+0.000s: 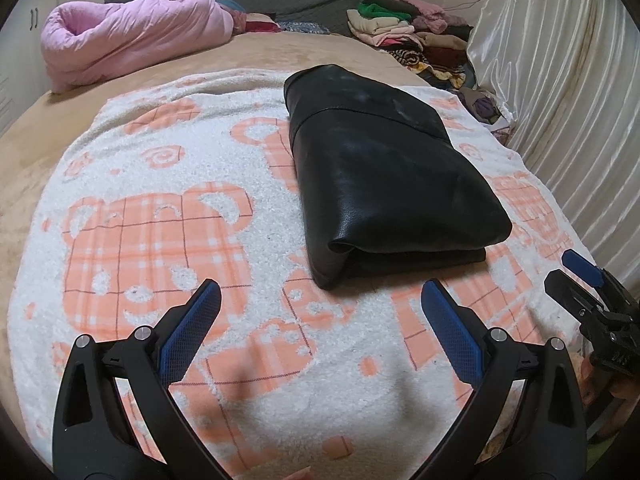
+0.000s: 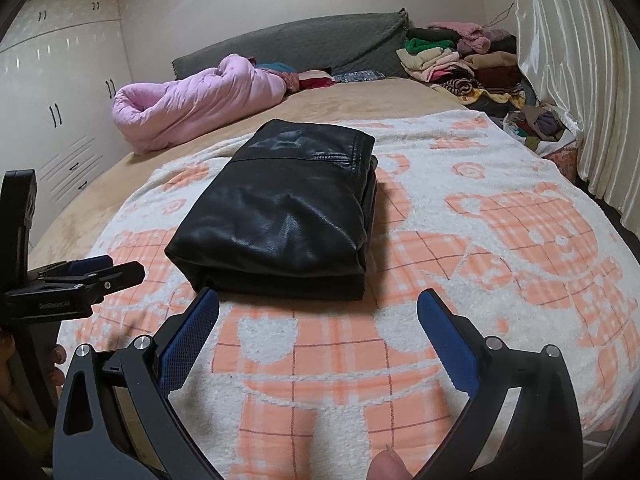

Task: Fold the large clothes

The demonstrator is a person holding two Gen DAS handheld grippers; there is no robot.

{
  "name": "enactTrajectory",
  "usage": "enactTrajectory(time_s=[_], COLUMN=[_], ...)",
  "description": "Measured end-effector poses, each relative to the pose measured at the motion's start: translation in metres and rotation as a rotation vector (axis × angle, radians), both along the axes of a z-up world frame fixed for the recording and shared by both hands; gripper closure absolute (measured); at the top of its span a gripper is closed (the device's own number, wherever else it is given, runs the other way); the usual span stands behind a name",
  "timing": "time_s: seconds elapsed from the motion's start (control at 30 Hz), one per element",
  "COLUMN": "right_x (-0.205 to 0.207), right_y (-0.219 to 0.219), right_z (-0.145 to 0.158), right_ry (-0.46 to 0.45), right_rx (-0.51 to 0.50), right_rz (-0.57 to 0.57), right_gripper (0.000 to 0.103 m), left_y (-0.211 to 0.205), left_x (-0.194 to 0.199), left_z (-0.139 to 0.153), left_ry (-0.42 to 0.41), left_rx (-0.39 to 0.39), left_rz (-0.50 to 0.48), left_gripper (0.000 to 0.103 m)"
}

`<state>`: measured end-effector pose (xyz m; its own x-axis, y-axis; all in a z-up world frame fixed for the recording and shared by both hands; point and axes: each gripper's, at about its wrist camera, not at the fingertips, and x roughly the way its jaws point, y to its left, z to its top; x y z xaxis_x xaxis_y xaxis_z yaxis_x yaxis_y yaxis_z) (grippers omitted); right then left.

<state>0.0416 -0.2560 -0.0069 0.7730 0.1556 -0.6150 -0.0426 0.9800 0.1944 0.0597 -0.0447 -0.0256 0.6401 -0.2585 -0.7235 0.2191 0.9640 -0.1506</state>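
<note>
Left gripper (image 1: 322, 294) and right gripper (image 2: 318, 302), jaws spread wide and empty, above bear-print blanket (image 1: 160, 216).
Folded black leather jacket (image 1: 384, 176) lying flat on blanket just beyond fingertips, touched by neither; pink quilt (image 2: 192, 104) and clothes pile (image 2: 460, 64) far behind on bed.
</note>
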Motion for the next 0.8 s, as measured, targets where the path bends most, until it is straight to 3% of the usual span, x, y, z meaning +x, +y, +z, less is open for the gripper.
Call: enactTrajectory(time_s=[0.8], right_x=[-0.0021], right_y=[0.0006], right_z=[0.0026], right_ry=[-0.004], right_rx=[0.006], right_rz=[-0.003], right_gripper=[0.004], left_y=[-0.0008], left_x=[-0.0013], left_z=[0.0033], left_ry=[-0.003], left_rx=[-0.010], left_rz=[0.003], left_gripper=[0.009])
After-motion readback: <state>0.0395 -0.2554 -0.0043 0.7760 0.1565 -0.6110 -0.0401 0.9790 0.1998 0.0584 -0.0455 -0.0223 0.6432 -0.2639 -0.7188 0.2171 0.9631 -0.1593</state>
